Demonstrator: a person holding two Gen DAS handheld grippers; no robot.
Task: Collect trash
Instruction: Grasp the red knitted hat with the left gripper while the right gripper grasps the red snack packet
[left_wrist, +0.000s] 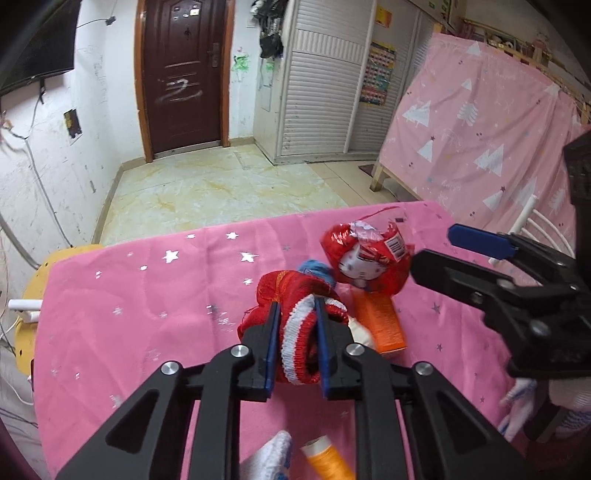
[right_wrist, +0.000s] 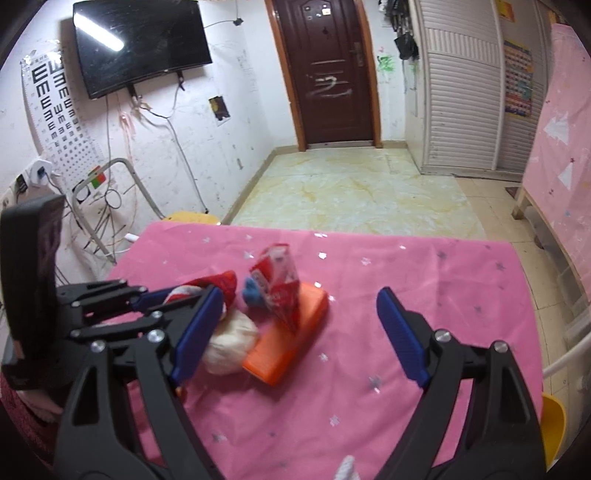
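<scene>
Red knit sock (left_wrist: 295, 332) pinched by left gripper (left_wrist: 295, 317), right gripper (right_wrist: 295, 332) agape, perhaps over wrapper (right_wrist: 280, 284)

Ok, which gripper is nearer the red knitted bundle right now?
Left. The left gripper has its jaws shut on the red knitted bundle. The right gripper hangs open off to the side, apart from it, facing the orange box.

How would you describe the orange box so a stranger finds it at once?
On the pink star-print tablecloth, find the pile in the middle. The orange box lies flat beneath a red snack packet, beside a white ball: the only flat, hard-edged thing there.
</scene>
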